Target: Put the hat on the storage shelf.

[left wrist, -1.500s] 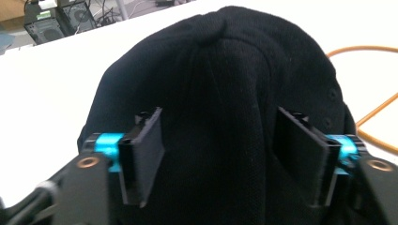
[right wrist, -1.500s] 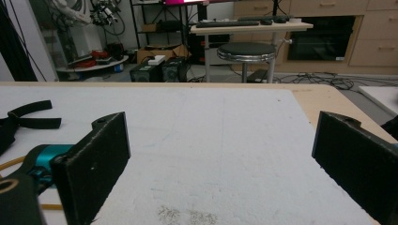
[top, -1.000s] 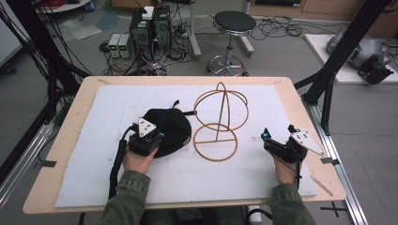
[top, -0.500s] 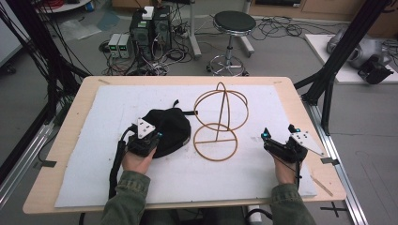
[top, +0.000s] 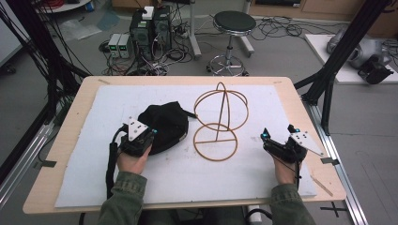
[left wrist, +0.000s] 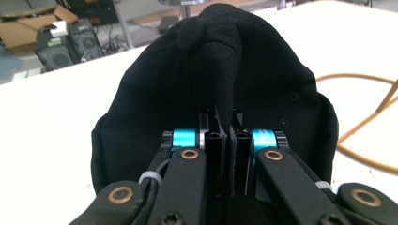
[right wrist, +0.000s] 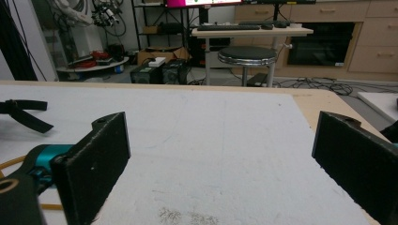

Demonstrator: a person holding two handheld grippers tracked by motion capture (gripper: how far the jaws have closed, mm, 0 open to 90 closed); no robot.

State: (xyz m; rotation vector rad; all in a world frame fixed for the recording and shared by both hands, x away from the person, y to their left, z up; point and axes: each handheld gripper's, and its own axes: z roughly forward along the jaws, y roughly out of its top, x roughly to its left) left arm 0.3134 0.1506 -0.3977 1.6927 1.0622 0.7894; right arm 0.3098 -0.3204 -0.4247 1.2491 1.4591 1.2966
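White padding covers the table (top: pixel 70 140), with cables and a stool on the floor beyond. The left gripper (left wrist: pixel 224 136) has just closed its jaws and now pinches a fold of the black cap (left wrist: pixel 211 84), which bunches up ahead of its fingertips; the wire hat stand (top: pixel 220 122) stands just beside it. The grasp looks made, while lifting the cap onto the stand remains. The right gripper (right wrist: pixel 220 154) rests wide open, holding nothing, as before.

Bare white mat (top: pixel 244 183) before right tool (top: pixel 279 137), wire stand (top: pixel 219 123) blocking between it and black cap (top: pixel 164 125)
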